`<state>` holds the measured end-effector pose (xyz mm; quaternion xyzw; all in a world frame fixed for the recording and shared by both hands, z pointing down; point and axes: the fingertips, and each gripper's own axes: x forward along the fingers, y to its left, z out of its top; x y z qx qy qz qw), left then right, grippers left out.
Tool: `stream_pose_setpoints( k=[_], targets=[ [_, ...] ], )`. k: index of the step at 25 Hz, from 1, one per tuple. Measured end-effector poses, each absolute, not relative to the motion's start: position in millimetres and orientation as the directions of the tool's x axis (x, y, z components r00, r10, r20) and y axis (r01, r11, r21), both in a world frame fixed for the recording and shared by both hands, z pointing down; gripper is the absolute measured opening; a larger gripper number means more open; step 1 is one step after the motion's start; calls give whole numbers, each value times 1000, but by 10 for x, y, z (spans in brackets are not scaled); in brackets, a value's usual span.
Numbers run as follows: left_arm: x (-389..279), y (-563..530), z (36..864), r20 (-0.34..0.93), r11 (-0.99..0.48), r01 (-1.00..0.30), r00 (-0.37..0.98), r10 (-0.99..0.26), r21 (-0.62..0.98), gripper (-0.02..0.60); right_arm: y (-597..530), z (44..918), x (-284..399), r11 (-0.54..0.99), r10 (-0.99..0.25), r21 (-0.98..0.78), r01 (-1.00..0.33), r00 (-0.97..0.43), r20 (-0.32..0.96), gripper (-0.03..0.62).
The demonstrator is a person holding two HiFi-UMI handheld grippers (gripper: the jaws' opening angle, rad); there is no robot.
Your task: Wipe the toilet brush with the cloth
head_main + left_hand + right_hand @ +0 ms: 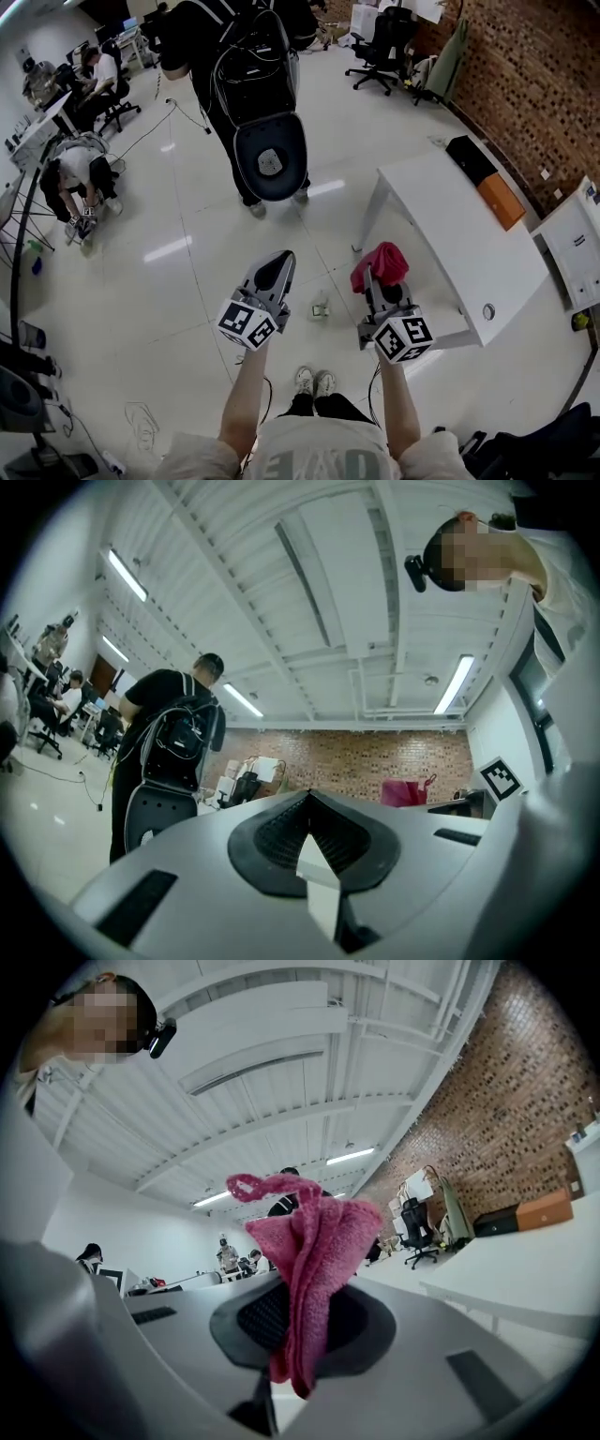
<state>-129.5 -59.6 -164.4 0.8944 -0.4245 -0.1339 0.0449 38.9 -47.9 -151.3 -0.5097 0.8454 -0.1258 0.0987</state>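
The crumpled pink terry cloth [305, 1260] is pinched in the right gripper [302, 1330], held high beside the long white table [441, 225]. The left gripper [314, 841] has its jaws pressed together. I recognise no toilet brush, only a small unclear object [321, 307] on the floor, so the wiping looks wholly undone.

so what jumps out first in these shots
The pink cloth pinched in the right gripper catches the eye first, bright against the white floor. Beside it the left gripper is shut. Ahead stands a person with a black backpack, and a white table sits at right.
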Motion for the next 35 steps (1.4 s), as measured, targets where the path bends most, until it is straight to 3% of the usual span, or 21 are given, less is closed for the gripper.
stream_pose_setpoints(
  k=[7, 18, 28, 35],
  targets=[
    [-1049, 163, -1708, -241, -645, -739, 602, -761, 194, 5, 350, -1422, 404, 481, -868, -279, -831, -496, -19, 31],
    [-489, 3004, -1831, -264, -666, -733, 620, -739, 141, 5, 3149, -1369, 788, 476, -871, -254, -842, -491, -2, 31],
    [-876, 4256, -1958, -274, -582, -784, 523, -807, 217, 5, 4470, -1597, 716, 472, -872, -305, -827, -488, -25, 31],
    [-1169, 4749, -1964, -219, -562, -818, 530, -819, 124, 5, 5051, -1675, 653, 438, -893, -280, -854, -450, -26, 31]
  ],
)
